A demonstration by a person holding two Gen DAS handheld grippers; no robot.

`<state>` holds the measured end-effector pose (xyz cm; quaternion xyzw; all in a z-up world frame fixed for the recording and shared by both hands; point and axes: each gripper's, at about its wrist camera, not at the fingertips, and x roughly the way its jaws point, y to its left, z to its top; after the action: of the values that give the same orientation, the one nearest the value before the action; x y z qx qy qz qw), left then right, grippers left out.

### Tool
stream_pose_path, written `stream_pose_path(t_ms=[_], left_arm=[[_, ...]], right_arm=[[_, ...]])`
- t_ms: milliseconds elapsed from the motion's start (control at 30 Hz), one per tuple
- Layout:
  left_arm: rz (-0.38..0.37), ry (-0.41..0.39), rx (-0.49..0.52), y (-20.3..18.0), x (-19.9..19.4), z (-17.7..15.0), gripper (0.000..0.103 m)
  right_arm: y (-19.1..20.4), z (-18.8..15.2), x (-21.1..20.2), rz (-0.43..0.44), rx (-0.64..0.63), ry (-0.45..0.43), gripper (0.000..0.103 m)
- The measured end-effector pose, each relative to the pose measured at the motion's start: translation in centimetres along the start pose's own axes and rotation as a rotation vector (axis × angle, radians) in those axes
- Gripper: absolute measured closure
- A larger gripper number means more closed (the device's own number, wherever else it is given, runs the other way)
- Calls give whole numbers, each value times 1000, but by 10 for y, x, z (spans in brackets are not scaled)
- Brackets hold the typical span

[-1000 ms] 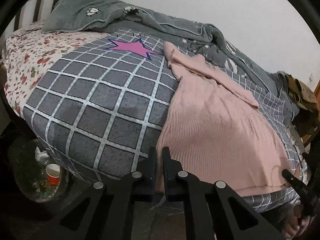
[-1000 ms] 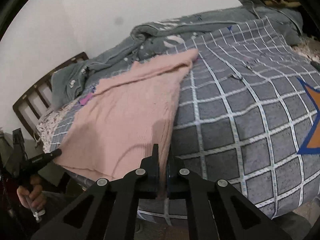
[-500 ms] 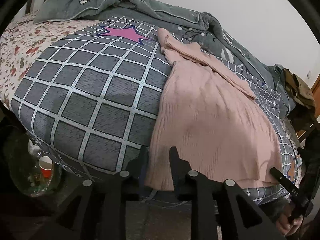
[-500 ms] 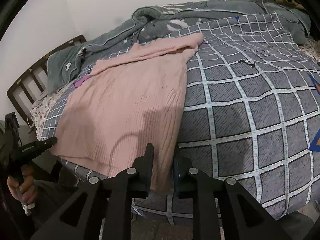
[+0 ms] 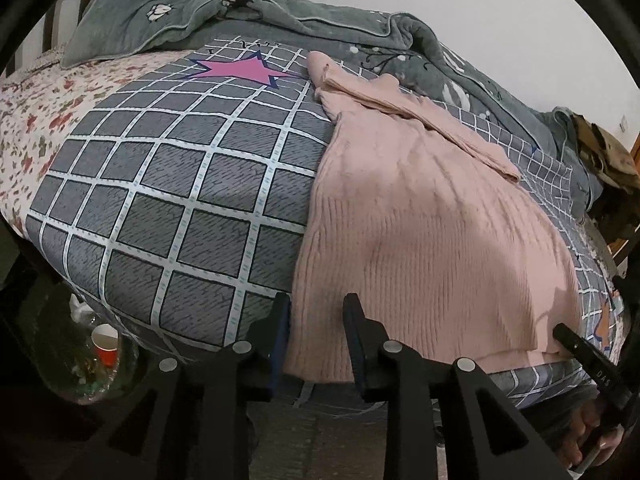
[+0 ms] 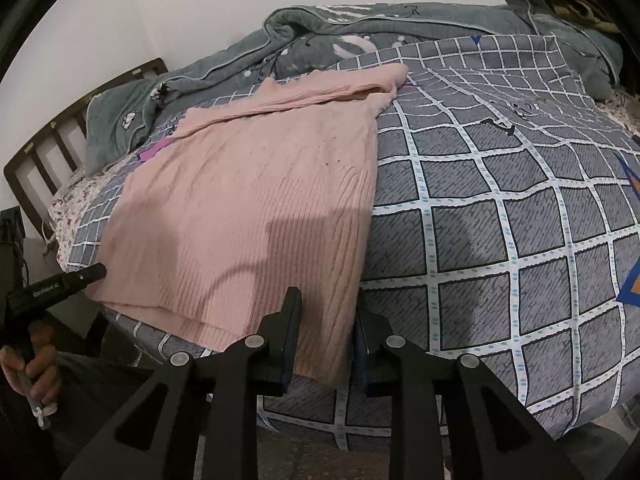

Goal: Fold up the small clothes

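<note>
1. The left gripper (image 5: 314, 340) has its fingers spread and opening, with the near left hem corner of the pink knitted sweater (image 5: 420, 232) between them but not pinched. If the hand pulls away while a finger is snagged in the ribbed knit, the corner may drag off the bed edge.
2. The right gripper (image 6: 326, 334) is likewise spread, its fingers standing either side of the sweater's near right corner without pressing it. That corner overhangs the checked bedspread (image 6: 500, 240), so the loose hem could slide towards the floor.
3. The sweater lies flat across the bedspread, hem nearest, its body looking already folded in. A hasty next fold would likely trap the soft ripples in the middle as creases.
4. Farther off, a sleeve (image 5: 420, 116) lies folded across the top. Lifting the hem over it carelessly could shift it out of line.
5. Beyond, the rumpled grey quilt (image 5: 360, 36) crowds the far edge, leaving little room to push the sweater back.
</note>
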<state>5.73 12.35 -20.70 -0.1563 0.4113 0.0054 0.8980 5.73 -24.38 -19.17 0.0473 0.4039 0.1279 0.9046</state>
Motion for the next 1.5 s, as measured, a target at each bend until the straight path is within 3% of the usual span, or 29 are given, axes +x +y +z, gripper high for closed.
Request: stream_pose_path(t_ms=[267, 467, 667, 900, 1067, 1300, 1500], left_arm=[[10, -4, 39, -6, -1, -1, 77], [18, -8, 55, -7, -1, -2, 77], [1, 4, 41, -4, 0, -1, 77], [-30, 14, 34, -4, 0, 0, 77], [-38, 14, 26, -3, 0, 0, 77], [-2, 2, 44, -5, 0, 0, 92], [-66, -29, 15, 0, -9, 2, 96]], right_arm=[[5, -1, -3, -40, -18, -25, 79], [5, -1, -1, -28, -20, -13, 85], [3, 0, 0, -5, -6, 2, 85], [6, 0, 3, 9, -15, 14, 76], [9, -1, 4, 4, -27, 15, 76], [13, -3, 3, -7, -51, 13, 94], [12, -3, -4, 7, -49, -26, 98]])
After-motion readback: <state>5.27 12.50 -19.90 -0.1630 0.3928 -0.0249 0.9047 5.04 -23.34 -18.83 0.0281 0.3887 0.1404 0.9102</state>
